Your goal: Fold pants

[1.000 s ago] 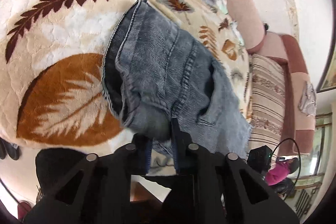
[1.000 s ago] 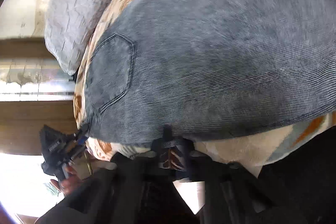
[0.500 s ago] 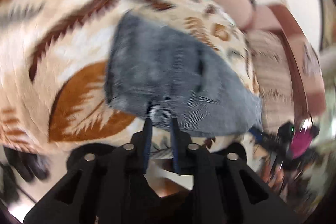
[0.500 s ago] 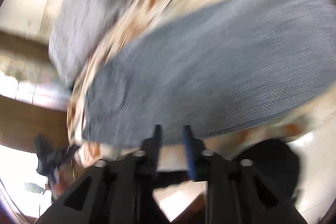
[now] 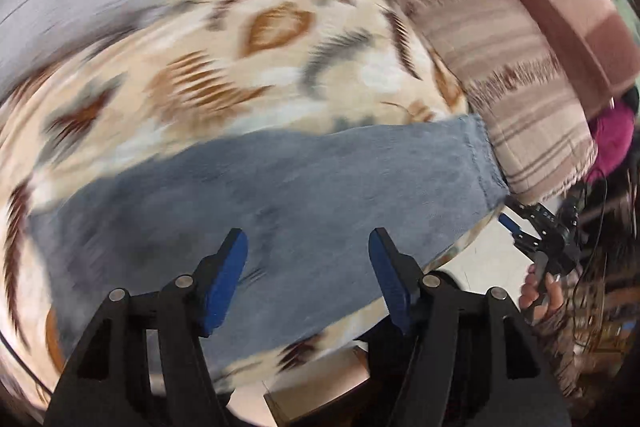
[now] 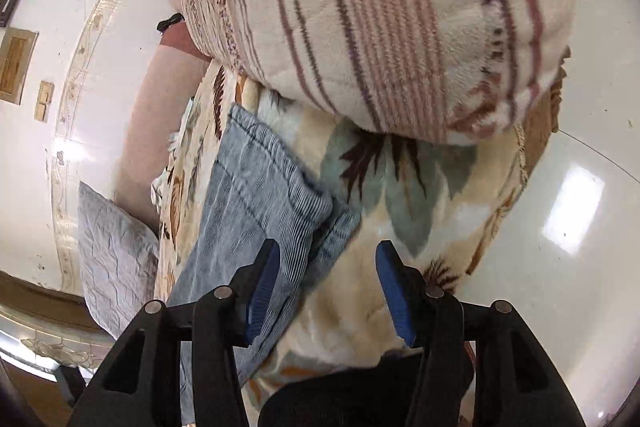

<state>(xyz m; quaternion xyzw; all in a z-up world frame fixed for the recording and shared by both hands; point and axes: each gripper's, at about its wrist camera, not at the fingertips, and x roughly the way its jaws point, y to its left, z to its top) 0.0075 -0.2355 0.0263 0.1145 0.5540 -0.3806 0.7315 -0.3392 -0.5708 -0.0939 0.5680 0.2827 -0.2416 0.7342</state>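
The blue-grey corduroy pants lie flat on a leaf-patterned blanket, their hem end at the right near the bed edge. My left gripper is open and empty, just above the pants' near edge. In the right wrist view the hem end of the pants lies on the blanket. My right gripper is open and empty, its left finger over the hem corner. The right gripper also shows in the left wrist view, held by a hand at the bed's edge.
A striped folded blanket sits on the bed beyond the hem. A grey quilted pillow lies at the far end. A pale glossy floor runs beside the bed. The left view is blurred by motion.
Both grippers let go of the pants and opened wide. Both swung toward the hem end of the pants, which now lie flat.
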